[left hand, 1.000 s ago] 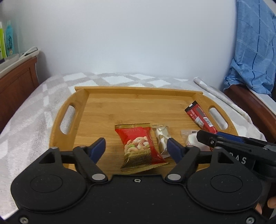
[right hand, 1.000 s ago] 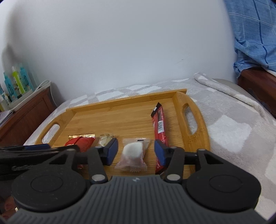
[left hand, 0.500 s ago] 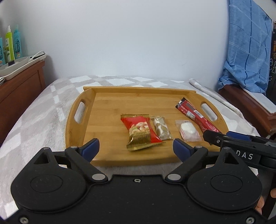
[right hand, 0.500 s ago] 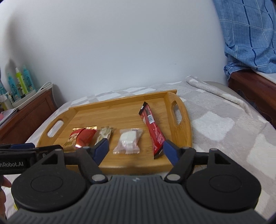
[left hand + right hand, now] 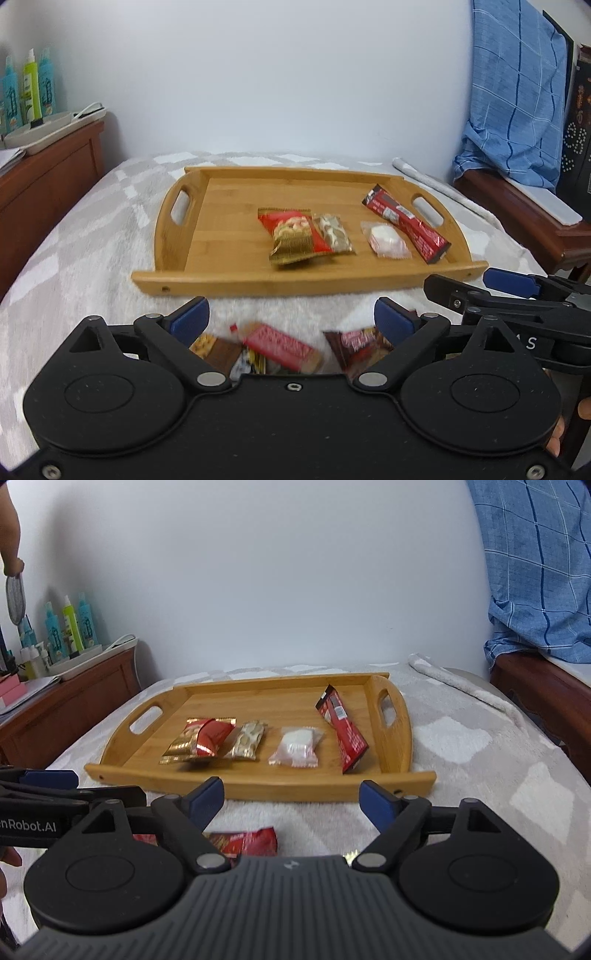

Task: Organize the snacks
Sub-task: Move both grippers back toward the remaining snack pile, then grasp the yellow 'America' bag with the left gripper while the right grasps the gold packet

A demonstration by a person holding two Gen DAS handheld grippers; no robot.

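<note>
Our left claw [image 5: 291, 319] hangs with its blue-padded fingers spread wide and nothing between them, poised above the bed [image 5: 85, 236] just short of the near rim of the wooden tray [image 5: 229, 284]. Our right claw [image 5: 293, 799] is likewise spread wide and holds nothing, at the same near rim; in the left wrist view it appears at 3 o'clock. We count four snacks on the tray, set in a row across its right half. From the left they are: one red-and-gold nut packet [image 5: 293, 240], one small tan-and-white packet [image 5: 334, 238] touching it and partly overlapped by its edge, one clear wrapper holding a white sweet [image 5: 386, 240] set apart, and one long red-and-black bar [image 5: 406, 223] lying at a slant toward the tray's right handle at 2 o'clock, just beside the white sweet. The left half of the tray, toward 10 o'clock, shows bare wood. Off the tray, on the bed at 6 o'clock beneath the left claw, we see loose snacks [image 5: 280, 345], blurred: one pink-red pack, one dark brown pack [image 5: 360, 349] and at least one more at its left, whose number we cannot fix. The right wrist view shows one red pack [image 5: 243, 842] there. One nightstand [image 5: 44, 177] at 9 o'clock carries three bottles [image 5: 27, 86].
</note>
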